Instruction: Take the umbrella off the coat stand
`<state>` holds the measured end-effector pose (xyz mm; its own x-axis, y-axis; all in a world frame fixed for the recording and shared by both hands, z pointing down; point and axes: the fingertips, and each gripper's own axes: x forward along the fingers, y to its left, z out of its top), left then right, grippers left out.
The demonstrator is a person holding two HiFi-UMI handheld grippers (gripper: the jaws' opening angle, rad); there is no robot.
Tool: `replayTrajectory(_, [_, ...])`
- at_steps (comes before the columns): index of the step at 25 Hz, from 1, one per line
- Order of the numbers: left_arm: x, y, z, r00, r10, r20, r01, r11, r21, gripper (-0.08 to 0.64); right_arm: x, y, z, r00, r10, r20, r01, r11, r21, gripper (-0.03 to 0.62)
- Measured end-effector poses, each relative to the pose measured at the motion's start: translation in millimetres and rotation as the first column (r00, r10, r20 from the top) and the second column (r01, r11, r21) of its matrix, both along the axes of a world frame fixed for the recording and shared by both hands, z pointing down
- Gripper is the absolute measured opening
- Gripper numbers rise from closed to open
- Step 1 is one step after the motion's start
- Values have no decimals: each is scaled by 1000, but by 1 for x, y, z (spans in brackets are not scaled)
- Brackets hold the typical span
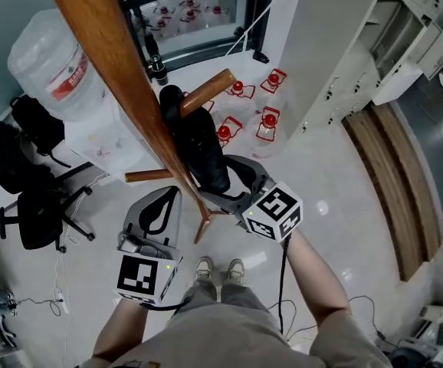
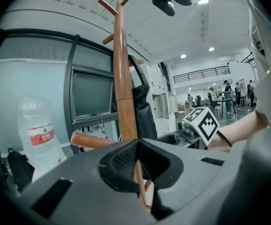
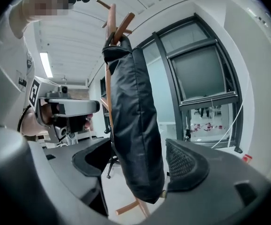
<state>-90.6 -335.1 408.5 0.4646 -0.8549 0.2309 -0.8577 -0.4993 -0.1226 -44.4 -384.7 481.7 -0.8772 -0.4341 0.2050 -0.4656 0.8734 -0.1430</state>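
Pale floor (image 1: 336, 198); umbrella (image 3: 134, 125) hangs between right gripper (image 3: 138, 165) parted jaws.

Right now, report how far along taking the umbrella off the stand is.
Done: the right gripper is open, its jaws either side of the lower end of the black umbrella. In hand: nothing gripped yet. Left: close on it and lift it off the peg of the coat stand, where it hangs. The left gripper is shut beside the pole.

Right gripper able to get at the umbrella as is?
Likely yes: right gripper is open, umbrella hanging between its jaws, nothing blocking; the coat stand pole sits behind the umbrella.
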Motion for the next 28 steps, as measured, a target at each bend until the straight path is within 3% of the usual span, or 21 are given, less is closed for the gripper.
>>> replayTrajectory(9, [-9,-4,18,999,-25,24,27,998,-56,8,-22,-9,30,987,-141,-77,141,990,-4,333])
replayTrajectory(16, [-8,-8,20,999,-34,1,34,999,-34,6,-23,-13,32,989,-138,-53,139,990,25,331])
replayTrajectory(28, [-5,-5,15,1000,-10,8,10,1000,-16,8,-11,-4,28,995,-97,-36,98,995,36,268])
